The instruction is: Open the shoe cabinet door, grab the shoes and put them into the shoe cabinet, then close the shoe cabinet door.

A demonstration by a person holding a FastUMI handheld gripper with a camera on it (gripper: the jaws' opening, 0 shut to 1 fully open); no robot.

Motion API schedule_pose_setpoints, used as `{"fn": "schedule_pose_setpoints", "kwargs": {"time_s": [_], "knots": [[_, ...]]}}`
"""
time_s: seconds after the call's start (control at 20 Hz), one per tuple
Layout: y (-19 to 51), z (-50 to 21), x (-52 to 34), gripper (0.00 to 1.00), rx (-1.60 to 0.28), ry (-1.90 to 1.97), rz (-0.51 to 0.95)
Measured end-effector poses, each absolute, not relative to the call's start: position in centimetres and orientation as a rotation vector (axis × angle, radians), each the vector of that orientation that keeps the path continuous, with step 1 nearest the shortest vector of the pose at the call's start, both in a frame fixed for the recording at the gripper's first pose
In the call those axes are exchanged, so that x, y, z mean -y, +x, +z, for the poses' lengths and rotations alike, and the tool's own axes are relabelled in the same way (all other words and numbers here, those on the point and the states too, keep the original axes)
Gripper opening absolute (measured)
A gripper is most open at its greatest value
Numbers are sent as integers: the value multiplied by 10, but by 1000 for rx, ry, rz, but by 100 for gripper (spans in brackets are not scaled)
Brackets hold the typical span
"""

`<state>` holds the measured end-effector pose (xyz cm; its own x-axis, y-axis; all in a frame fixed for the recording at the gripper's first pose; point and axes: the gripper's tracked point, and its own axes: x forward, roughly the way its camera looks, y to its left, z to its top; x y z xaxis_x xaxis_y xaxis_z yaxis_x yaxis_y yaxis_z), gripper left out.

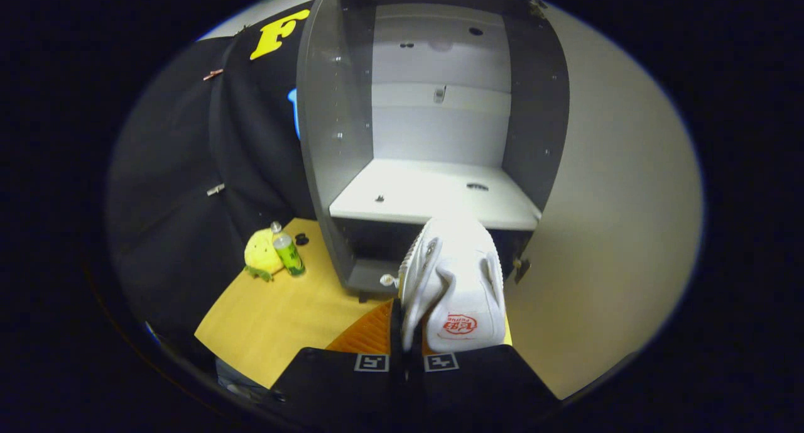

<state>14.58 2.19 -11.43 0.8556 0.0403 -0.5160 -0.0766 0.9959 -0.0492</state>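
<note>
The hand-held gripper (411,351) pinches the white shoe (453,282) by its heel edge, toe pointing at the open shoe cabinet (433,137). Such a thin grip may slip, or the toe may catch the shelf (433,197) edge just ahead.

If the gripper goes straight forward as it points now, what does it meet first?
The gripper is shut on the white shoe, whose toe leads. Straight ahead is the open shoe cabinet; the toe would probably meet the front edge of its white shelf first, though depth is unclear.
</note>
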Motion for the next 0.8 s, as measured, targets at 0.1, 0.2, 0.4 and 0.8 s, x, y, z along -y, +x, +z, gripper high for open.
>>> {"fn": "schedule_pose_setpoints", "kwargs": {"time_s": [0.1,0.2,0.4,0.8], "knots": [[175,-90,-21,5,-502,-70,57],[209,-66,-24,5,-458,-73,61],[286,-27,-29,5,-400,-51,77],[383,-68,-35,5,-459,-71,80]]}}
